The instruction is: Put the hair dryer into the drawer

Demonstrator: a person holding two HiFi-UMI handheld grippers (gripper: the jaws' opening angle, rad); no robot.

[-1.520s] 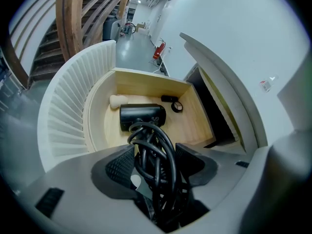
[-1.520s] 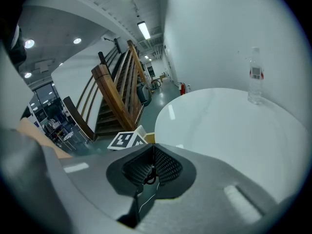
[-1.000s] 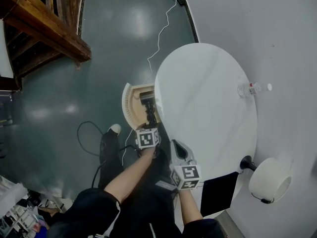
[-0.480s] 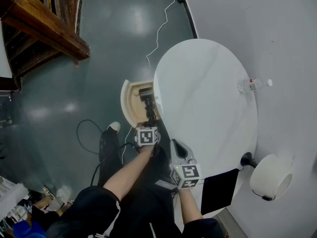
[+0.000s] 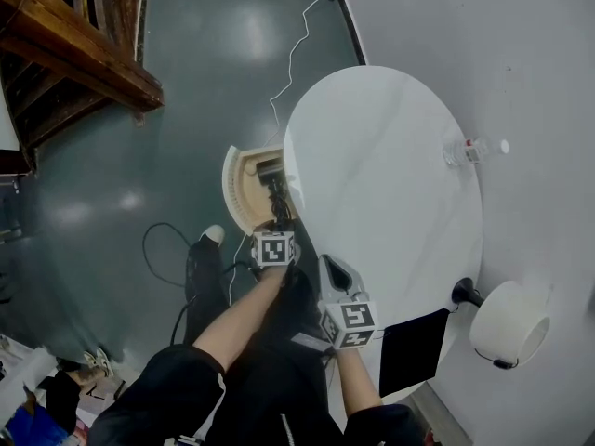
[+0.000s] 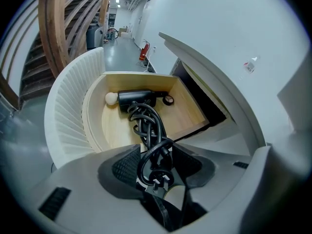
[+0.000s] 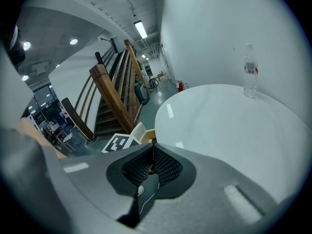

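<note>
The black hair dryer [image 6: 136, 99] lies in the open wooden drawer [image 6: 187, 113] that juts from the white round table's left edge. In the head view the hair dryer [image 5: 271, 170] lies in that drawer [image 5: 238, 193]. Its coiled cord [image 6: 152, 130] rises from the dryer to my left gripper [image 6: 155, 167], and the plug sits between the jaws. Those jaws are closing around the cord, the pads close on either side. My left gripper [image 5: 276, 223] hangs just above the drawer. My right gripper [image 7: 152, 162] is shut on nothing and rests at the table's near edge [image 5: 333, 272].
A clear water bottle [image 5: 465, 149] stands at the far right of the table [image 5: 390, 184]. A dark flat panel [image 5: 412, 359] and a white round object [image 5: 509, 325] sit near the right edge. Wooden stairs [image 5: 74, 54] stand at the left, and cables [image 5: 296, 54] lie on the floor.
My left gripper has rolled slightly above the drawer. The dryer stays in the drawer and the right gripper has not moved.
</note>
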